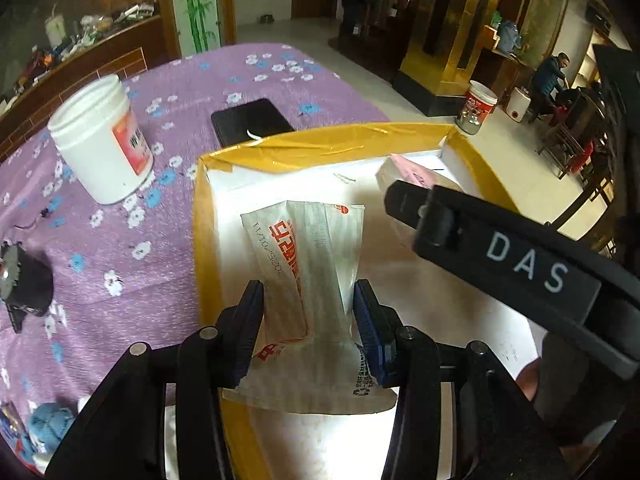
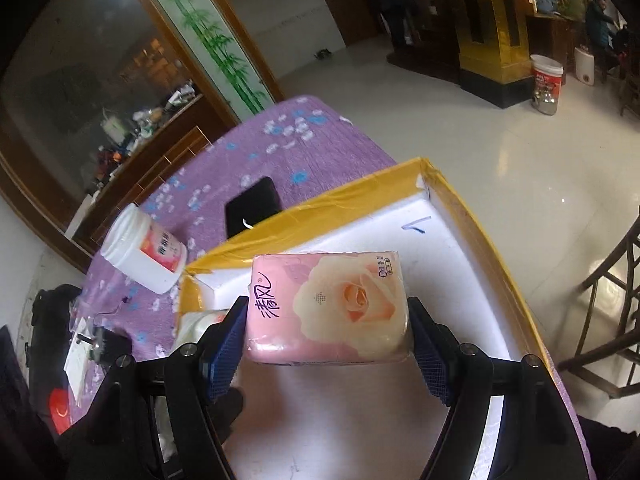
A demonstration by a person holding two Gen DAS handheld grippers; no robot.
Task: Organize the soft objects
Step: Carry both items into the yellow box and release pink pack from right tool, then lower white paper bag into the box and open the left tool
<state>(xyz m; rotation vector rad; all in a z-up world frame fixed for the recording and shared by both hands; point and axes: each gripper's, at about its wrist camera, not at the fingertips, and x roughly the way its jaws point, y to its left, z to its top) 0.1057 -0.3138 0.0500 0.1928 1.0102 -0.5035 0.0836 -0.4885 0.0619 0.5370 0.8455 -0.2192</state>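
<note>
Shiny pale tile floor point(image 2: 460, 140) w/ light glare. Glass panel w/ painted bamboo point(image 2: 208, 36) in a wood frame, cluttered wood counter point(image 1: 80, 52) on the left. Gold-and-dark pillar point(image 2: 488, 40) in the bg, dark wood chair point(image 2: 608, 312) at the right edge. Table has a purple flowered cloth point(image 1: 120, 240).

- Left gripper point(image 1: 308, 322): black linkage arms, round silver pivot pins, dark blue cross-hatched pads point(image 1: 366, 320).
- Right gripper point(image 2: 328, 344): same black frame, silver pins, blue textured pads point(image 2: 228, 350).
- Its black arm, seen from the left camera, carries white letters "DAS".
</note>
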